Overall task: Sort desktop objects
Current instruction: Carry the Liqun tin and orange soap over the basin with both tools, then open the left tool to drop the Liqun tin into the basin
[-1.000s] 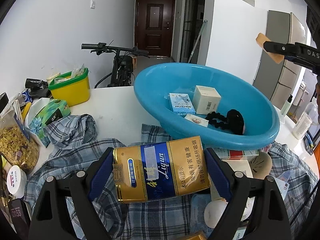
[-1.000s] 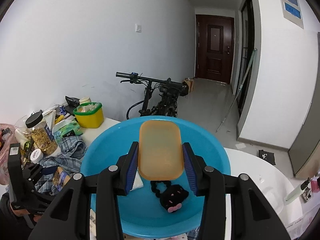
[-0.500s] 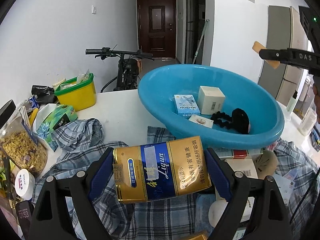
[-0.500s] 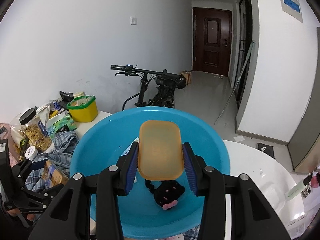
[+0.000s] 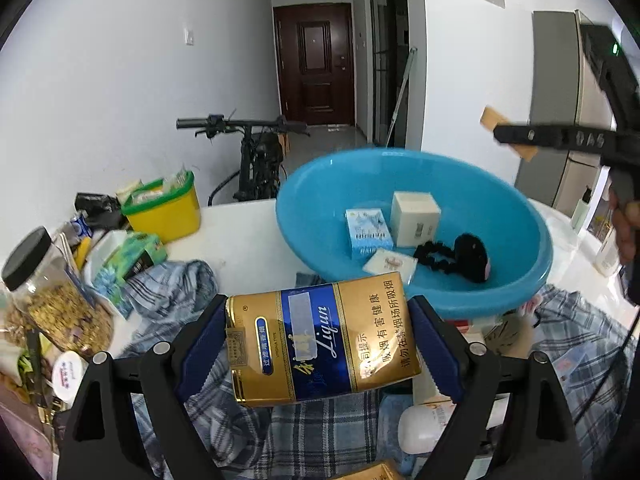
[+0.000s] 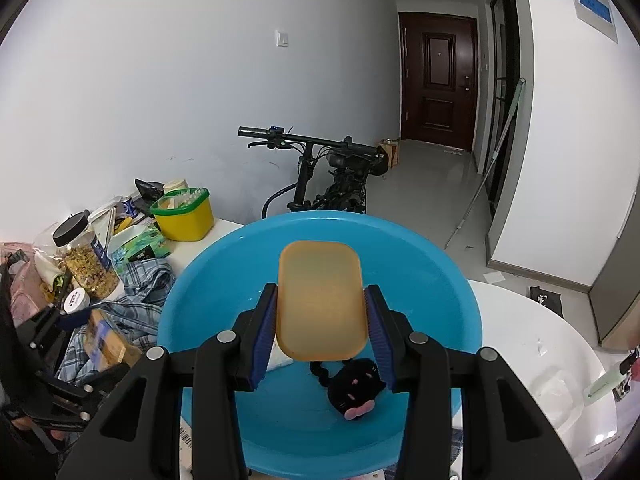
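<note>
- The left gripper [image 5: 320, 344] pinches a gold-and-blue cigarette pack [image 5: 320, 340] across its width, low in the middle of the left wrist view, held above a rumpled plaid cloth [image 5: 320, 432].
- The blue basin [image 5: 520, 304] sits just beyond the pack on the white table [image 5: 240, 232]; inside it lie a pale blue box [image 5: 368, 232], a white cube box [image 5: 416, 218], a flat white packet [image 5: 390, 262] and a black hair tie with a plush cat charm [image 5: 460, 256].
- The right gripper [image 6: 322, 320] is clamped on an amber oblong bar, probably soap [image 6: 322, 300], at the centre of the right wrist view, poised over the basin's bowl.
- To drop the bar well, it looks best to lower it toward the bare blue floor at the lower middle of that view, clear of the plush charm, before letting the jaws spread.
- The pack seems next in line: carry it over the near rim first, so it doesn't clip the edge.
- With both grippers heading for one basin, they should take turns.
- The yellow tub with the green rim [image 5: 168, 208] and the jar of dried flowers [image 5: 52, 300] sit at left, well apart from the action.
</note>
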`<state>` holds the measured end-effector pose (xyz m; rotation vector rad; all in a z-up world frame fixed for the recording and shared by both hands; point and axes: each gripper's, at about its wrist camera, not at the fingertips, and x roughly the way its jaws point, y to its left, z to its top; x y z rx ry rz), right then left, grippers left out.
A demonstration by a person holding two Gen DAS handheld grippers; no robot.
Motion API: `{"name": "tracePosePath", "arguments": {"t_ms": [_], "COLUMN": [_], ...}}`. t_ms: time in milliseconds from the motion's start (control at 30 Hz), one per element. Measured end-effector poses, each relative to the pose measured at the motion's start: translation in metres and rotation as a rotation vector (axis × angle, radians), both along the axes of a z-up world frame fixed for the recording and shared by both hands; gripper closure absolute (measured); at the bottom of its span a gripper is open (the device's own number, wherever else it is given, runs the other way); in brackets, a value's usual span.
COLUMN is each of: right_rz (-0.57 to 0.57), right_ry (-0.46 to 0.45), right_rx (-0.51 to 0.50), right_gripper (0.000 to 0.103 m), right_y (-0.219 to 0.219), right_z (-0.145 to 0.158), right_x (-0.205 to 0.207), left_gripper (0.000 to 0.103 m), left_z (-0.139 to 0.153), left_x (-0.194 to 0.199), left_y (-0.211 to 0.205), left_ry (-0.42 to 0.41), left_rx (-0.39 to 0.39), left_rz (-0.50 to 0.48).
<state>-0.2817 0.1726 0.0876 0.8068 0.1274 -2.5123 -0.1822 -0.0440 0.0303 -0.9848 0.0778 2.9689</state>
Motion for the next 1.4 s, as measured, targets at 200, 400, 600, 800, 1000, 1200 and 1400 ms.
{"name": "tracePosePath", "arguments": {"t_ms": [200, 400, 600, 800, 1000, 1200, 1400], "right_rz": [-0.011, -0.027, -0.025, -0.034, -0.058, -0.076, -0.057], "right_ry": [0.000, 0.010, 0.007, 0.009, 0.006, 0.025, 0.031], "right_rx": [-0.027, -0.056, -0.060, -0.039, -0.028, -0.016, -0.006], "right_gripper": [0.061, 0.061, 0.061, 0.061, 0.061, 0.061, 0.061], "right_y": [0.012, 0.023, 0.024, 0.021, 0.027, 0.020, 0.010], "right_z": [0.004, 0.010, 0.009, 0.009, 0.008, 0.006, 0.006], "right_x": [-0.001, 0.001, 0.001, -0.001, -0.004, -0.005, -0.003], "left_gripper": [0.013, 0.013, 0.013, 0.013, 0.013, 0.013, 0.013], "left_z": [0.047, 0.088, 0.091, 0.080, 0.063, 0.045, 0.047], "left_x": [0.005, -0.004, -0.035, -0.067, -0.093, -0.107, -0.108], "left_y": [0.006, 0.025, 0.053, 0.064, 0.057, 0.051, 0.034], "left_ry": [0.079, 0.165, 0.179, 0.160, 0.136, 0.090, 0.091], "left_rx": [-0.034, -0.048, -0.030, 0.009, 0.025, -0.022, 0.004], "left_rz": [0.008, -0.035, -0.098, -0.138, -0.126, -0.120, -0.099]}}
